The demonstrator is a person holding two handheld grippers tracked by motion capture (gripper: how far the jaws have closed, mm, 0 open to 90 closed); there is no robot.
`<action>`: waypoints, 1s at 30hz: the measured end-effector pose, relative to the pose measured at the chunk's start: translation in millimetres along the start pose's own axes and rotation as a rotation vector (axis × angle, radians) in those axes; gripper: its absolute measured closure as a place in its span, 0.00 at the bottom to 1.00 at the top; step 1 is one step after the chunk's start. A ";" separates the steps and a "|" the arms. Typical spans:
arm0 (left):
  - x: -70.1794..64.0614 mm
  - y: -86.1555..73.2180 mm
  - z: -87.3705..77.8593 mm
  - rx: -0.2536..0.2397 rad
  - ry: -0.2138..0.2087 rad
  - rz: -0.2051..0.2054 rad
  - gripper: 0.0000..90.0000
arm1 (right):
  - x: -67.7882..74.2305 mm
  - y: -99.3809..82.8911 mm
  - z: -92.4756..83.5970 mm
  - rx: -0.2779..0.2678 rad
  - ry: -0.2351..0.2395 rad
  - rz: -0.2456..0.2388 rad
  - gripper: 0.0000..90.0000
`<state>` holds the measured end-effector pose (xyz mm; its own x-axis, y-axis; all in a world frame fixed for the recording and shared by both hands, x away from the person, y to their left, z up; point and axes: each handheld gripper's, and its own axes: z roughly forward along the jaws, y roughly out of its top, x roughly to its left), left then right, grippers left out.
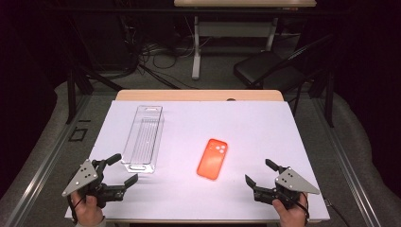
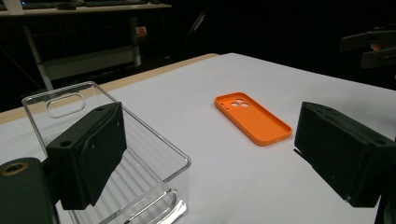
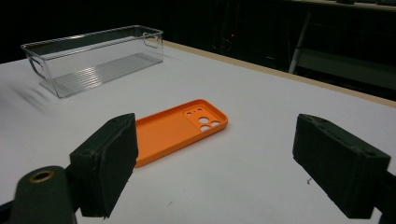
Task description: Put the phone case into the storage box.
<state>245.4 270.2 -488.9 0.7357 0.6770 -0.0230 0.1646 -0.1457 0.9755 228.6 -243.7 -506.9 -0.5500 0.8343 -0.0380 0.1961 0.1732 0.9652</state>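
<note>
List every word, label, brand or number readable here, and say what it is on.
None can be read.
Orange phone case: no print visible, only camera cut-outs.
Clear plastic bin: no label.
Small sign on the far desk leg: too small and blurred to read.

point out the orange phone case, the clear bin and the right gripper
orange phone case (image 1: 212, 159), high view, middle of its flat inside face
clear plastic bin (image 3: 95, 65), right gripper view, ribbed floor near the middle
right gripper (image 1: 257, 173), high view, gap midway between its two open jaw tips
</note>
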 end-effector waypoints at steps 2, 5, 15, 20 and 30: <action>0.0 0.2 0.2 0.002 -0.001 0.002 0.10 | -0.3 -0.5 0.2 0.004 0.000 0.001 0.15; -0.3 -0.4 -0.3 0.006 0.001 0.003 0.10 | -0.7 -0.8 0.5 0.012 0.003 0.007 0.15; 1.0 1.8 0.1 0.014 -0.008 -0.022 0.10 | 3.4 2.8 2.4 0.024 -0.003 -0.012 0.15; 2.5 7.9 4.9 0.030 -0.010 -0.036 0.10 | 2.7 4.3 4.8 0.037 -0.002 -0.009 0.15; 6.4 25.9 18.4 0.054 -0.016 -0.044 0.10 | 3.1 11.3 11.5 0.060 0.016 0.010 0.15</action>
<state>266.5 257.6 -467.8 0.7373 0.6719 -0.0700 0.2319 -0.1545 0.9604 238.4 -233.2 -499.1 -0.5608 0.8276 -0.0235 0.2500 0.1964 0.9481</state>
